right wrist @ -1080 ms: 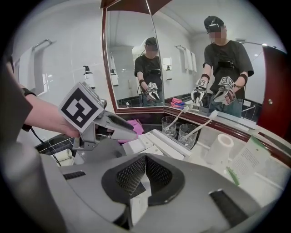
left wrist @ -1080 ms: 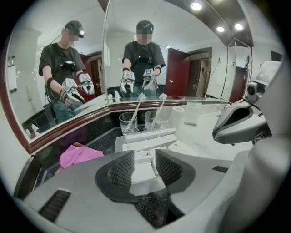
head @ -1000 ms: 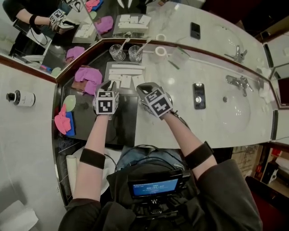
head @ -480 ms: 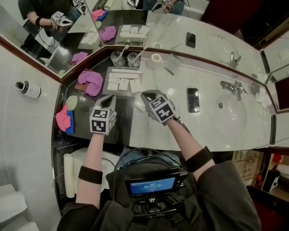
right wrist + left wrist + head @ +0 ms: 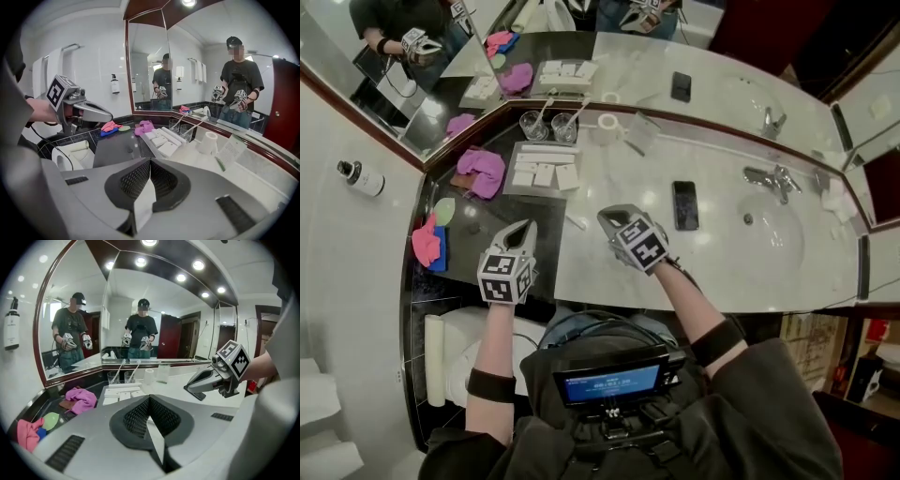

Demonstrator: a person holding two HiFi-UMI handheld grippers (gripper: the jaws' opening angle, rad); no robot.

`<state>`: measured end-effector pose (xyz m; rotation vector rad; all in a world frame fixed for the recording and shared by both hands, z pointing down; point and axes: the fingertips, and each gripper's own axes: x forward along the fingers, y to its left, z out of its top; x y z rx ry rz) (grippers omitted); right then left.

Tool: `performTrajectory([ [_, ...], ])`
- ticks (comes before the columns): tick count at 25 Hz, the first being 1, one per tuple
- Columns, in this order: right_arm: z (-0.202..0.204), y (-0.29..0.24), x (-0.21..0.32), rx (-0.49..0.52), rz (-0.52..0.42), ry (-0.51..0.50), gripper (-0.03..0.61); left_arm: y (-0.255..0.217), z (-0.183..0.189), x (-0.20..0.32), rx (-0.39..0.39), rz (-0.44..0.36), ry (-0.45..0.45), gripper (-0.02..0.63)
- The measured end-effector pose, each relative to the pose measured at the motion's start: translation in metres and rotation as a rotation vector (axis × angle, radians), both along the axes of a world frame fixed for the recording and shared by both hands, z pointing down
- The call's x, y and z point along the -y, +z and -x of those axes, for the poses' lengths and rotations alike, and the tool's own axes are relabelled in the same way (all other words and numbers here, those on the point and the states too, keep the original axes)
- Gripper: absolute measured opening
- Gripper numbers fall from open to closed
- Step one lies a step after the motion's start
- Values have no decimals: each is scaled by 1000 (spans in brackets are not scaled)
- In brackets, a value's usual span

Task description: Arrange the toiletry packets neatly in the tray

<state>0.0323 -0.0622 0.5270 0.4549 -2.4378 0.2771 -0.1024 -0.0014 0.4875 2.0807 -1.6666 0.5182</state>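
The dark tray [image 5: 534,192] sits at the back of the counter with several white toiletry packets [image 5: 546,167] laid in rows; the packets [image 5: 123,391] also show in the left gripper view, and the right gripper view has them [image 5: 161,139] too. My left gripper [image 5: 525,229] hovers over the dark counter, well short of the tray, jaws shut with nothing seen between them. My right gripper [image 5: 607,217] hangs over the white marble to the right, also shut and empty. A small white strip [image 5: 575,222] lies on the counter between them.
A purple cloth [image 5: 481,167] lies left of the tray; two glasses [image 5: 549,126], a tissue roll [image 5: 607,122] and a card [image 5: 639,133] stand behind it. Pink and blue cloths [image 5: 427,246] are at far left. A phone [image 5: 684,204], faucet [image 5: 766,176] and basin [image 5: 773,234] lie right.
Both grippers have drawn back from the tray toward the counter's near edge and spread slightly apart. The left one rose a little. The packets in the tray have not moved.
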Motion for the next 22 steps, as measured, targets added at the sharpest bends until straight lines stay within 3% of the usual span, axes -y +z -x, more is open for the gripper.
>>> performTrajectory([
  [9, -15, 6, -23, 0, -1, -33, 14, -2, -18, -33, -8, -10, -24, 0],
  [16, -17, 13, -24, -55, -78, -80, 23, 3, -17, -44, -43, -21, -56, 0],
  [19, -9, 24, -28, -102, -122, -180, 26, 4, -16, -44, -31, -21, -42, 0],
  [22, 2, 44, -39, -207, -207, -371, 55, 7, -13, -44, -33, -18, -38, 0],
])
